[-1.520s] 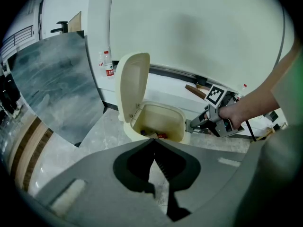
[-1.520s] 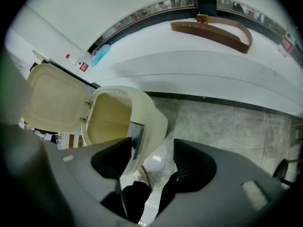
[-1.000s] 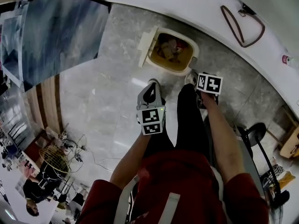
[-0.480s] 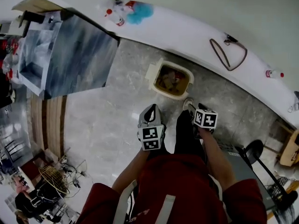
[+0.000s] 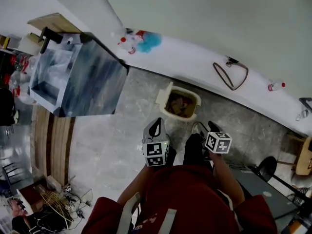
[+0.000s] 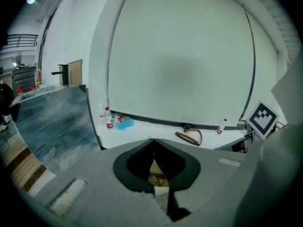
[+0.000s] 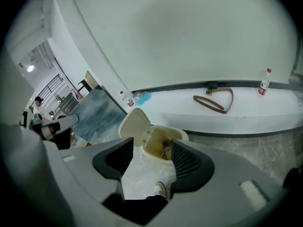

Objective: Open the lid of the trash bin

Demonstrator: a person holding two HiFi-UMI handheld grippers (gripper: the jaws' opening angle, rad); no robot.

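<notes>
No writing, label, brand or number is legible anywhere.

The grey marbled floor (image 5: 112, 135) carries the trash bin (image 5: 183, 104) (lid (image 5: 163, 95) raised) just beside the white ledge (image 5: 190, 62), on which lie bottles (image 5: 127, 46), a blue item (image 5: 148, 42) and a brown strap loop (image 5: 230, 75).

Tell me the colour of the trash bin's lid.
Cream. The lid shows best in the right gripper view.
</notes>
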